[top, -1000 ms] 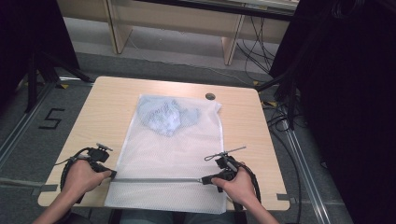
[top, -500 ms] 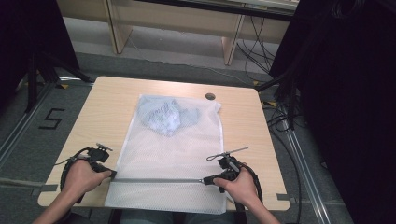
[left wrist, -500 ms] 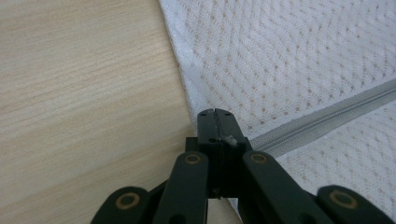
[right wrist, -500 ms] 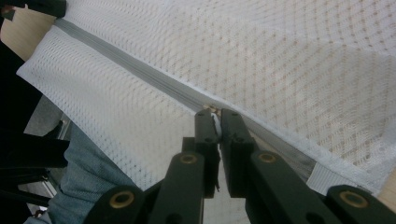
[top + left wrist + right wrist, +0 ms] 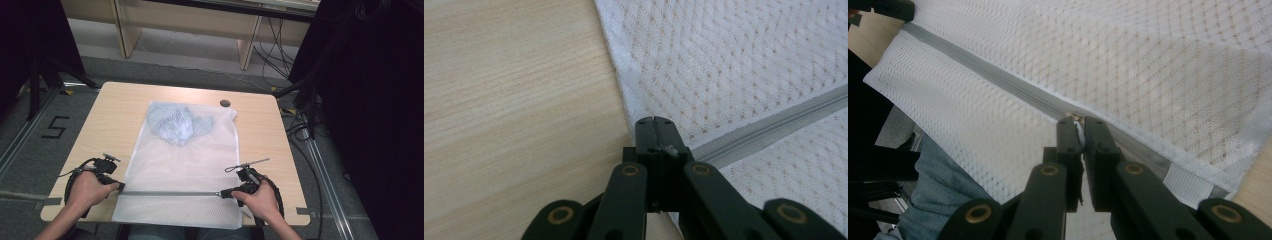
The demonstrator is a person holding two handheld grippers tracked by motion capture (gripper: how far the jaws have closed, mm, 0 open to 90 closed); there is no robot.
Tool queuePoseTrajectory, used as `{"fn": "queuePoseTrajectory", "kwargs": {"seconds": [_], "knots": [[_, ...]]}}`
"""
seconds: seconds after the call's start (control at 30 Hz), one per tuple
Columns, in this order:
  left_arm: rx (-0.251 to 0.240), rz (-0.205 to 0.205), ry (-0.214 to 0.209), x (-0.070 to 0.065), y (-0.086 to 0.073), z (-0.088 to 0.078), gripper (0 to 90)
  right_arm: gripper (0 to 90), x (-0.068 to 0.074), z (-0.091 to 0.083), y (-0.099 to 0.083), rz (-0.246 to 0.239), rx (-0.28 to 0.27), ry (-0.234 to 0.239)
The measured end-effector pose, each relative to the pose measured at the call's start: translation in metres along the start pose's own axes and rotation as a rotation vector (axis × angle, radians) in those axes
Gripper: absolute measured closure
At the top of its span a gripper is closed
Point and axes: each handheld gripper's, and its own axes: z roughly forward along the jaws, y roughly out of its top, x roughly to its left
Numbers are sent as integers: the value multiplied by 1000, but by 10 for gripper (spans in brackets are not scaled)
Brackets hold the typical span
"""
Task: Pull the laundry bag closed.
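A white mesh bag (image 5: 180,165) lies flat on the wooden table (image 5: 110,115), with a light blue garment (image 5: 175,125) inside at its far end. A grey zipper (image 5: 170,193) runs across the bag near the front edge. My left gripper (image 5: 118,187) is at the zipper's left end. In the left gripper view, this gripper (image 5: 654,122) is shut on the bag's edge (image 5: 624,90) beside the zipper (image 5: 774,125). My right gripper (image 5: 223,192) is at the zipper's right part. In the right gripper view, it (image 5: 1077,122) is shut on the small zipper pull on the zipper (image 5: 983,70).
A small round hole (image 5: 225,103) sits near the table's far edge. Dark curtains and cables (image 5: 300,125) stand to the right of the table. A floor mark "5" (image 5: 54,127) lies to the left. The person's trouser leg (image 5: 933,200) shows below the front edge.
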Motion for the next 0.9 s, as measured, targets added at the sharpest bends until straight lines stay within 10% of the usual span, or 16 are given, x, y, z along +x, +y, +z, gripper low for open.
{"fn": "queuePoseTrajectory", "kwargs": {"seconds": [0.9], "knots": [[1, 0, -1, 0, 0, 0, 900, 869, -9, -8, -5, 46, -13, 1]]}}
